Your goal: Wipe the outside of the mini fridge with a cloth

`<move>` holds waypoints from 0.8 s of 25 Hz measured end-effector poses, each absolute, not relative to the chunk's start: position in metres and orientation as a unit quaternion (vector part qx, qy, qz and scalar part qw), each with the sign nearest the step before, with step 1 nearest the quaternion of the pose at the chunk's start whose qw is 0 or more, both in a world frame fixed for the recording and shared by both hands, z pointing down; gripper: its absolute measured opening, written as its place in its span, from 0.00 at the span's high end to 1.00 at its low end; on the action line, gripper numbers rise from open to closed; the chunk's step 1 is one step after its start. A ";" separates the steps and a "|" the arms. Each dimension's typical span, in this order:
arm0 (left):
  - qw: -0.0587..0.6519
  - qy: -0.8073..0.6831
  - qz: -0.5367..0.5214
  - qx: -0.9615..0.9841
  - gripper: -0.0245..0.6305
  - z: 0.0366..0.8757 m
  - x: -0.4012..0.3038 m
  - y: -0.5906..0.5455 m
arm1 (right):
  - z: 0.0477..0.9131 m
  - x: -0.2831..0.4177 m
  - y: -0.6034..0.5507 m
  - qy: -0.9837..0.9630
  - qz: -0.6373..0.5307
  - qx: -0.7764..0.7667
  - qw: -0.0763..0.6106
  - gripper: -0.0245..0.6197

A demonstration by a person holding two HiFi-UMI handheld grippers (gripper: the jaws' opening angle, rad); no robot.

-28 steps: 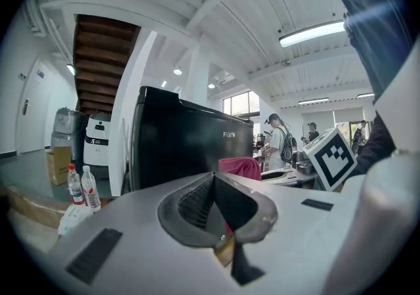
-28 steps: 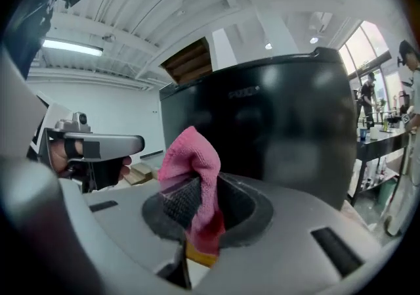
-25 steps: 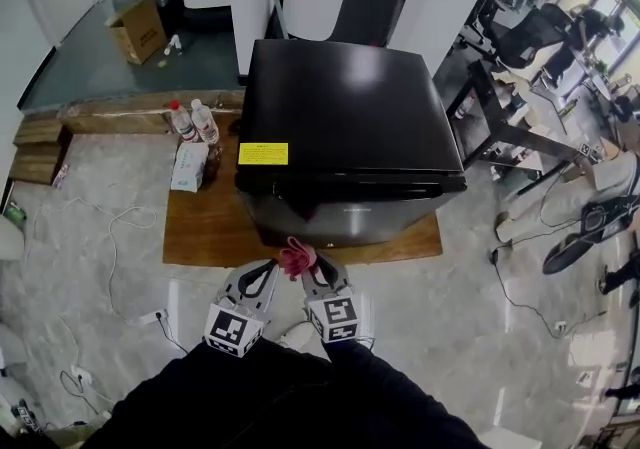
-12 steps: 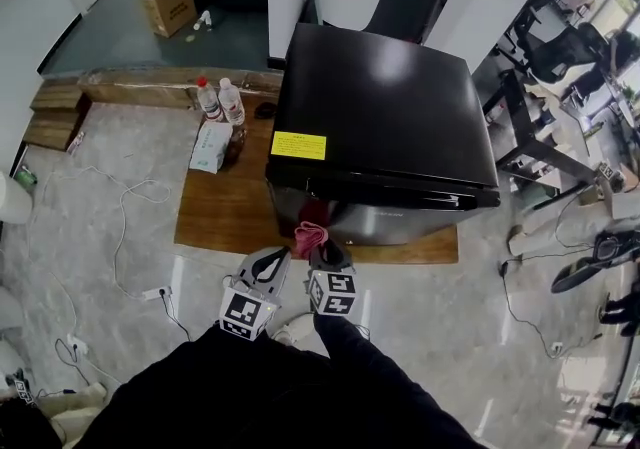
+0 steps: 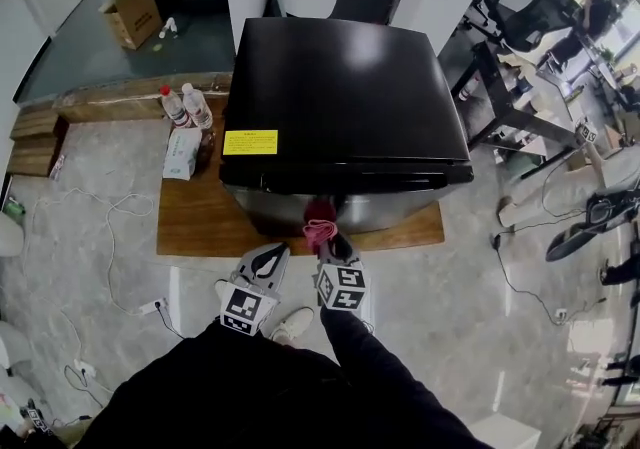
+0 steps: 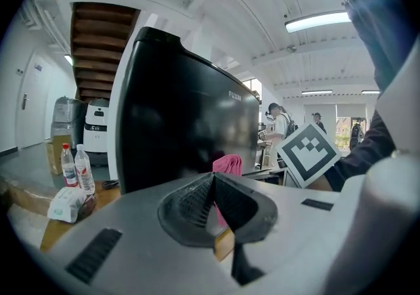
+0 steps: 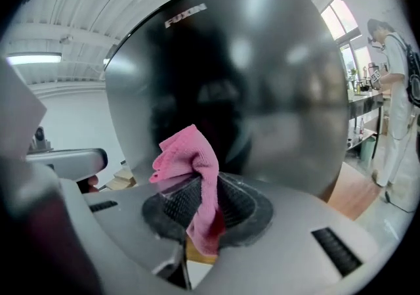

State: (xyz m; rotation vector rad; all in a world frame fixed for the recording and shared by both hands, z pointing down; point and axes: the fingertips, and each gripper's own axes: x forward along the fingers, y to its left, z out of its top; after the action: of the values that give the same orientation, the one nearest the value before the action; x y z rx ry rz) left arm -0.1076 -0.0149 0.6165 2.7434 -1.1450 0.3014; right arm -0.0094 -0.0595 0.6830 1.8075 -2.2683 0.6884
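A black mini fridge (image 5: 345, 102) stands on a low wooden platform (image 5: 195, 222), with a yellow label on its top near the front left. My right gripper (image 5: 328, 245) is shut on a pink cloth (image 5: 320, 231) right in front of the fridge's glossy door. In the right gripper view the pink cloth (image 7: 190, 172) bunches up from between the jaws close to the door (image 7: 249, 83). My left gripper (image 5: 270, 259) hangs beside it, shut with nothing in it. In the left gripper view its jaws meet, and the fridge (image 6: 184, 123) and cloth (image 6: 228, 163) lie ahead.
Two water bottles (image 5: 185, 107) and a white packet (image 5: 183, 154) sit on the platform left of the fridge. Cables (image 5: 110, 237) trail over the marble floor at left. A cardboard box (image 5: 130, 15) stands at the back left. Desks and chairs (image 5: 540, 47) crowd the right.
The right gripper has carried the pink cloth forward, closer to the fridge door. The head view has shifted, so the fridge sits more centrally. The left gripper stays shut beside it.
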 end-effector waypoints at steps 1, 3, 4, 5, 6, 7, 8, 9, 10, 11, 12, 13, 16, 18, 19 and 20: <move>0.078 -0.377 0.099 0.918 0.96 0.617 -0.101 -0.016 | 0.684 0.006 -0.059 -0.750 0.230 0.615 0.080 0.85; 0.079 -0.367 0.094 0.922 0.96 0.616 -0.086 -0.017 | 0.685 0.039 -0.059 -0.733 0.228 0.635 0.081 0.85; 0.079 -0.361 0.092 0.925 0.96 0.615 -0.078 -0.017 | 0.686 0.056 -0.059 -0.725 0.227 0.645 0.082 0.85; 0.078 -0.355 0.091 0.927 0.96 0.615 -0.070 -0.018 | 0.686 0.074 -0.059 -0.716 0.225 0.655 0.085 0.85; 0.077 -0.350 0.091 0.929 0.96 0.615 -0.063 -0.018 | 0.686 0.091 -0.059 -0.707 0.222 0.665 0.088 0.85; 0.077 -0.345 0.091 0.931 0.96 0.615 -0.056 -0.017 | 0.686 0.109 -0.059 -0.698 0.219 0.675 0.090 0.85; 0.076 -0.340 0.091 0.933 0.96 0.614 -0.050 -0.016 | 0.687 0.127 -0.059 -0.688 0.218 0.686 0.092 0.85; 0.076 -0.336 0.089 0.935 0.96 0.612 -0.045 -0.015 | 0.687 0.146 -0.059 -0.677 0.218 0.697 0.092 0.85; 0.075 -0.332 0.088 0.936 0.96 0.611 -0.041 -0.014 | 0.689 0.164 -0.060 -0.666 0.218 0.707 0.093 0.86; 0.074 -0.329 0.087 0.937 0.96 0.609 -0.037 -0.013 | 0.691 0.181 -0.060 -0.658 0.216 0.715 0.097 0.86; 0.072 -0.327 0.087 0.938 0.96 0.608 -0.033 -0.012 | 0.693 0.196 -0.061 -0.652 0.212 0.721 0.104 0.86; 0.072 -0.326 0.087 0.939 0.96 0.606 -0.031 -0.012 | 0.695 0.210 -0.061 -0.646 0.207 0.726 0.112 0.86; 0.073 -0.323 0.086 0.940 0.96 0.598 -0.027 -0.011 | 0.694 0.246 -0.059 -0.626 0.199 0.743 0.129 0.86; 0.076 -0.320 0.088 0.940 0.96 0.596 -0.029 -0.010 | 0.683 0.256 -0.056 -0.628 0.185 0.744 0.136 0.86; 0.079 -0.316 0.091 0.941 0.96 0.595 -0.031 -0.010 | 0.675 0.256 -0.054 -0.636 0.175 0.739 0.137 0.86; 0.086 -0.310 0.092 0.942 0.96 0.594 -0.032 -0.008 | 0.665 0.252 -0.052 -0.651 0.167 0.728 0.134 0.86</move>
State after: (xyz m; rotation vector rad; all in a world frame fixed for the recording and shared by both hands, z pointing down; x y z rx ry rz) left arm -0.0315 -0.0082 0.5941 2.8090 -0.9234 0.2739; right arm 0.2519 -0.0516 0.6651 2.1114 -1.8886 0.4832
